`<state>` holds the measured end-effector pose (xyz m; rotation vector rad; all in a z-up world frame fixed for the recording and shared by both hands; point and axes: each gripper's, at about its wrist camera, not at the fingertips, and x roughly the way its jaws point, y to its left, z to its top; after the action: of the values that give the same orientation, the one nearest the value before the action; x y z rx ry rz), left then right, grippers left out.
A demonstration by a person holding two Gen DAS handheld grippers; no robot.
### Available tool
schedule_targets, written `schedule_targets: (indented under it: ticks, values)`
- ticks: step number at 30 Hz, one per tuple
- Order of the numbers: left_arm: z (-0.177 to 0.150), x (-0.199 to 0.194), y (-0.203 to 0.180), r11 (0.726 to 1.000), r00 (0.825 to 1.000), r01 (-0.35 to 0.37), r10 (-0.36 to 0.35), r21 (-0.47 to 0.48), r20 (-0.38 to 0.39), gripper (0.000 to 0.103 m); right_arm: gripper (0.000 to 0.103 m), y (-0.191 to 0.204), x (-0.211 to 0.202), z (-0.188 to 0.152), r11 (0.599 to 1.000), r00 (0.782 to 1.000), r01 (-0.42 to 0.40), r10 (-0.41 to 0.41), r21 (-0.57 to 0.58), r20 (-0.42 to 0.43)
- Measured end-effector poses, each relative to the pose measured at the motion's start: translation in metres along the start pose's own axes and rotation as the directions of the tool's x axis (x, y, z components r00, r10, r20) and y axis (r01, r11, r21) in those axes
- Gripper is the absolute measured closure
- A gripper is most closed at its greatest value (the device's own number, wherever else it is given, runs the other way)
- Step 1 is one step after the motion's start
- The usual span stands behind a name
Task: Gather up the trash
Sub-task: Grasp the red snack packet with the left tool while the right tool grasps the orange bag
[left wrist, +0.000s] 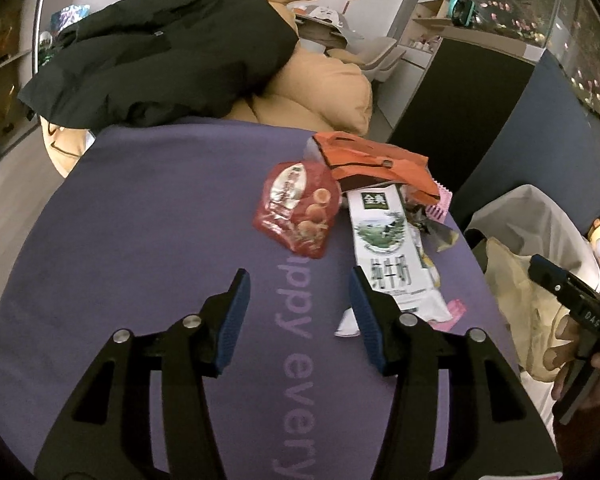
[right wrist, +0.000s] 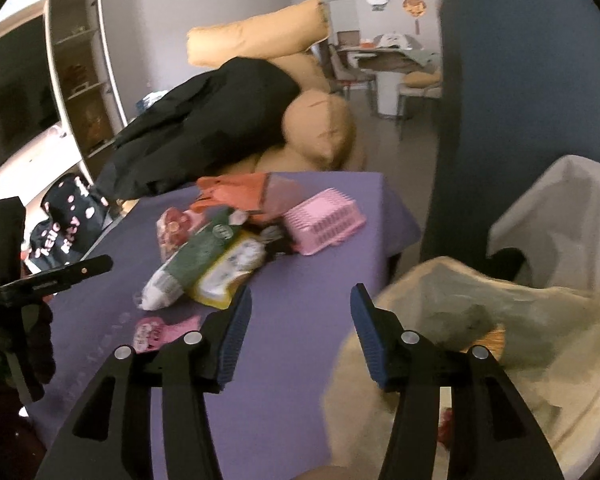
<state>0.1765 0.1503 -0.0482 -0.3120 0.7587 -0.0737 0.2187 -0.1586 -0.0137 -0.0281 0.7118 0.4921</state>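
Both claws gape with nothing between their pads. Ahead of the left claw, just past its right fingertip, lies the milk carton on the purple table; the red snack packet lies beyond, left of the carton. The right claw hovers at the table's edge, the bin bag to its right.

**Trash heaped at the table's far right corner**

On the purple-clothed table, the white milk carton lies in the heap. Relative to this carton: the red snack pouch lies just left; the orange plastic bag sits behind, overlapping its far end; the pink slatted basket stands right; the pale-lined trash bin stands beyond the table's right edge.
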Motion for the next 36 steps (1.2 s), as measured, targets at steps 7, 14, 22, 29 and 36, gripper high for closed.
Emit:
schedule_targets:
  ticks: [7,14,22,29,36]
  values:
    - [0.015,0.014,0.007,0.993,0.996,0.078,-0.082,0.085,0.042,0.054,0.054,0.031,0.027,0.003,0.998,0.999,-0.023,0.020,-0.062,-0.039]
    - [0.052,0.070,0.014,0.992,0.996,0.093,-0.093,0.083,-0.007,0.048,0.054,0.029,0.040,0.018,0.998,0.998,0.000,-0.004,-0.064,-0.056]
    - [0.051,0.099,0.010,0.989,0.986,0.125,-0.115,0.077,-0.119,0.058,0.054,0.045,0.055,0.065,0.981,0.999,-0.004,-0.005,-0.196,-0.043]
    - [0.049,0.082,0.020,0.988,0.983,0.148,-0.142,0.046,-0.116,0.090,0.054,0.081,0.136,0.124,0.936,0.989,-0.061,0.009,-0.347,-0.150]
    - [0.045,0.071,0.025,0.986,0.984,0.156,-0.150,0.056,-0.100,0.090,0.054,0.085,0.205,0.129,0.920,0.939,-0.094,-0.045,-0.381,-0.340]
